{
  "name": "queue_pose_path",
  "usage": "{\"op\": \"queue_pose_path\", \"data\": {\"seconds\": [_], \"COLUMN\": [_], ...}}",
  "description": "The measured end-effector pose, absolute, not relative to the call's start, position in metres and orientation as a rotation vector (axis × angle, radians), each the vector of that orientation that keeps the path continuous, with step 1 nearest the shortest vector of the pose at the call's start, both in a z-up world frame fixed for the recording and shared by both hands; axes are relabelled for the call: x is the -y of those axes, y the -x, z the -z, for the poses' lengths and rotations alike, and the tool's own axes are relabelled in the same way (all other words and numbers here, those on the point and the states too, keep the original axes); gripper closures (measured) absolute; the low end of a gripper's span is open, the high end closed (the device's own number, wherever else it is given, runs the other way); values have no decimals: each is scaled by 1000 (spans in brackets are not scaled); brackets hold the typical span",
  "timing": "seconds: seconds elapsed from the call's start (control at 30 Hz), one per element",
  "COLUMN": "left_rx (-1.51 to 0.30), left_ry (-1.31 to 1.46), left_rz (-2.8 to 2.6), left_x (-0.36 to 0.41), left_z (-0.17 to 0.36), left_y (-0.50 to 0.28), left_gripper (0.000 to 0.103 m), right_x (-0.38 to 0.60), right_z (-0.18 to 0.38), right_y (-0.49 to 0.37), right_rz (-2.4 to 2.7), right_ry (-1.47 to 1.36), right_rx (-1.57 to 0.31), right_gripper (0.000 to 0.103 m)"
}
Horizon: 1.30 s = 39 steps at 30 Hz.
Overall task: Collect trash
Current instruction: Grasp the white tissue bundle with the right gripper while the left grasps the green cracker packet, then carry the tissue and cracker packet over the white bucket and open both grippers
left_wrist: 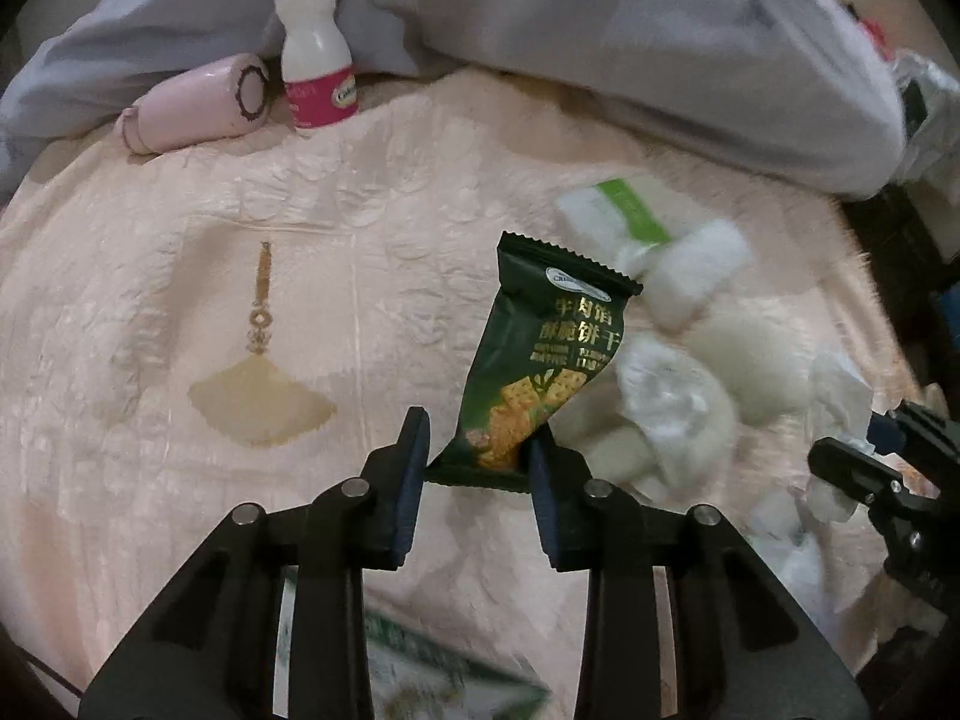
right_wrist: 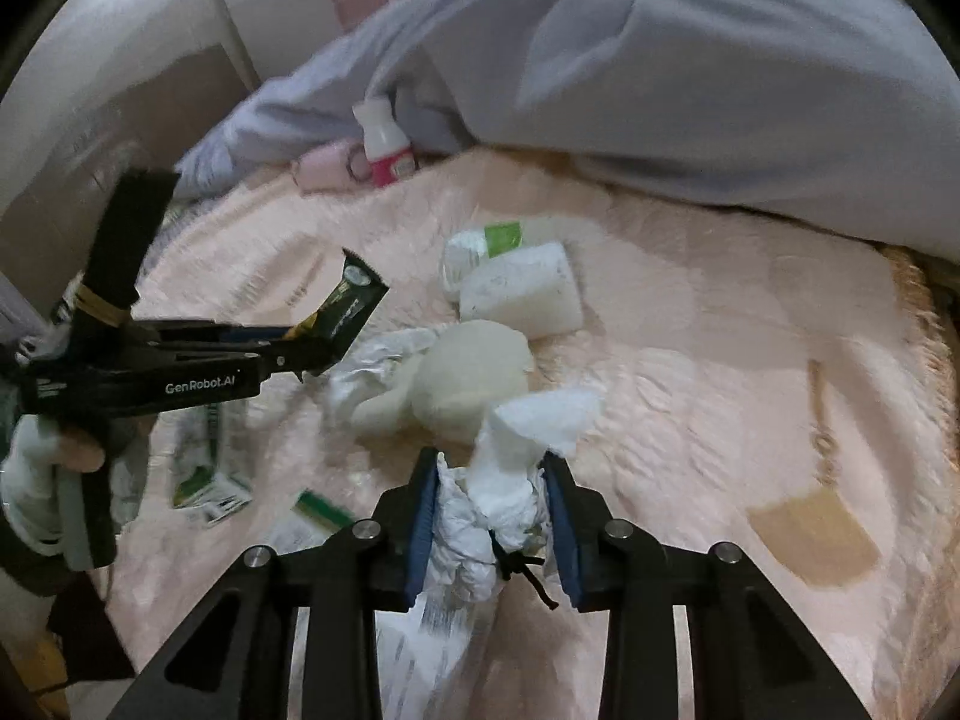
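My left gripper (left_wrist: pixel 477 450) is shut on the bottom edge of a dark green biscuit wrapper (left_wrist: pixel 540 360) and holds it upright above the pink bedspread (left_wrist: pixel 210 240). It also shows in the right wrist view (right_wrist: pixel 312 354), with the wrapper (right_wrist: pixel 351 306) sticking up. My right gripper (right_wrist: pixel 492 480) is shut on a bunch of crumpled white tissue (right_wrist: pixel 516 450). A cream cloth lump (right_wrist: pixel 468 378), crumpled paper (right_wrist: pixel 372 360), a white block (right_wrist: pixel 522 294) and a green-and-white packet (right_wrist: pixel 486 243) lie just ahead of it.
A white bottle with a pink label (left_wrist: pixel 318 66) and a pink case (left_wrist: pixel 198 102) lie at the back by the grey duvet (left_wrist: pixel 600 30). Green-and-white wrappers (right_wrist: pixel 210 468) lie at the left of the right wrist view. The bed edge (right_wrist: pixel 924 360) runs along the right.
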<state>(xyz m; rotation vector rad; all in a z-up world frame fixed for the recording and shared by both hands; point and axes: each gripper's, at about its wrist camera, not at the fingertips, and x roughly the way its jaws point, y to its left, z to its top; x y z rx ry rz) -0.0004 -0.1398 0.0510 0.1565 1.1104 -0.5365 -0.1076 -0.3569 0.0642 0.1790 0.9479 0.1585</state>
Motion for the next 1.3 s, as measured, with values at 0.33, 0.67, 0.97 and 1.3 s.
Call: {"op": "queue_pose_path", "data": {"seconds": [0.33, 0.67, 0.97, 1.3], "left_rx": [-1013, -960, -936, -934], "left_ry": [-121, -211, -258, -303], "left_rz": [669, 869, 1010, 1123], "left_x": [157, 244, 308, 375], "left_z": [-110, -136, -154, -156], "left_y": [76, 152, 207, 253], "left_gripper": [74, 74, 74, 74], "right_x": [379, 430, 489, 550], "right_z": [-105, -132, -154, -158], "right_y": [197, 278, 348, 413], "right_rz": [-114, 28, 180, 334], "right_ry": [-213, -269, -317, -388], "right_rx": [-856, -800, -731, -689], "right_gripper": [70, 70, 70, 70]}}
